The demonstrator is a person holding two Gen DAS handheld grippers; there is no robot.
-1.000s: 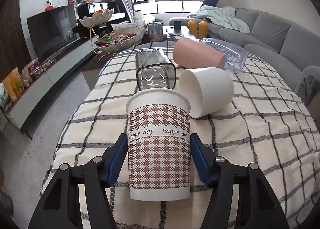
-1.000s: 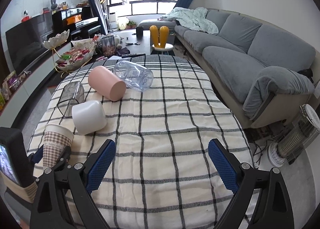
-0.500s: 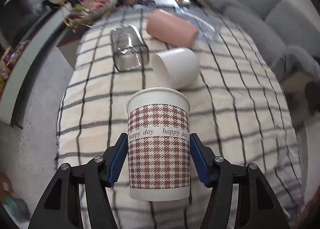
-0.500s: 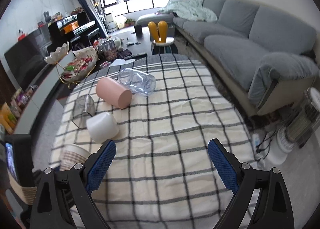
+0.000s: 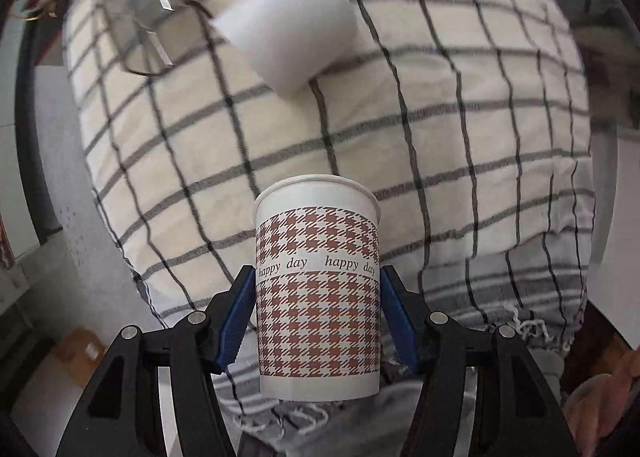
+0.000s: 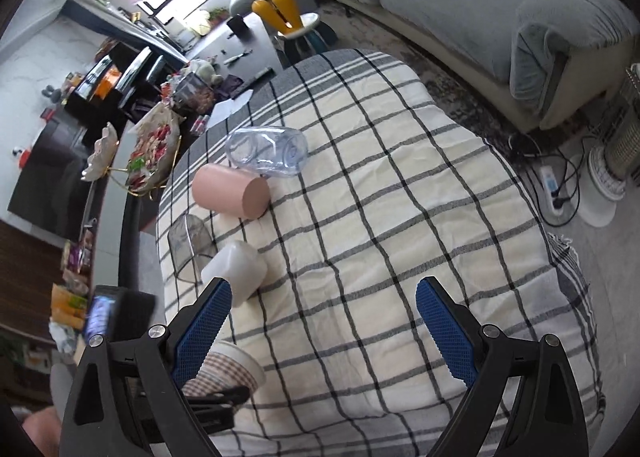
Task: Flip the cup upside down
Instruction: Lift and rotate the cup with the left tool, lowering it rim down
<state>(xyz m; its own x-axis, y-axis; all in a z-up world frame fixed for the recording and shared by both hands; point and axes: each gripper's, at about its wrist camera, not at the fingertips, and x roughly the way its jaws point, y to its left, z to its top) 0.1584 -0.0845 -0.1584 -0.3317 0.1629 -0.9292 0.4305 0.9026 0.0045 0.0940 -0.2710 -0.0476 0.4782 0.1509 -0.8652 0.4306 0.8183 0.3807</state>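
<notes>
A paper cup [image 5: 318,289] with a brown houndstooth print and the words "happy day" sits between the blue pads of my left gripper [image 5: 318,313], which is shut on it. The cup is lifted above the checked tablecloth [image 5: 400,145] near the table's front edge and tipped forward, rim pointing away from me. In the right wrist view the same cup [image 6: 224,371] shows at lower left, tilted, partly behind my right gripper's finger. My right gripper [image 6: 320,321] is open and empty above the tablecloth [image 6: 380,217].
A white cup [image 5: 288,41] lies on its side, with a clear square glass [image 5: 140,29] to its left. In the right wrist view a pink cup [image 6: 232,191] and a clear plastic jar [image 6: 268,153] lie further back. A grey sofa [image 6: 500,5] stands at right.
My left gripper has lifted the paper cup and pitched it forward, so the view now looks down on the table. My right gripper has risen and tilted, still open.
</notes>
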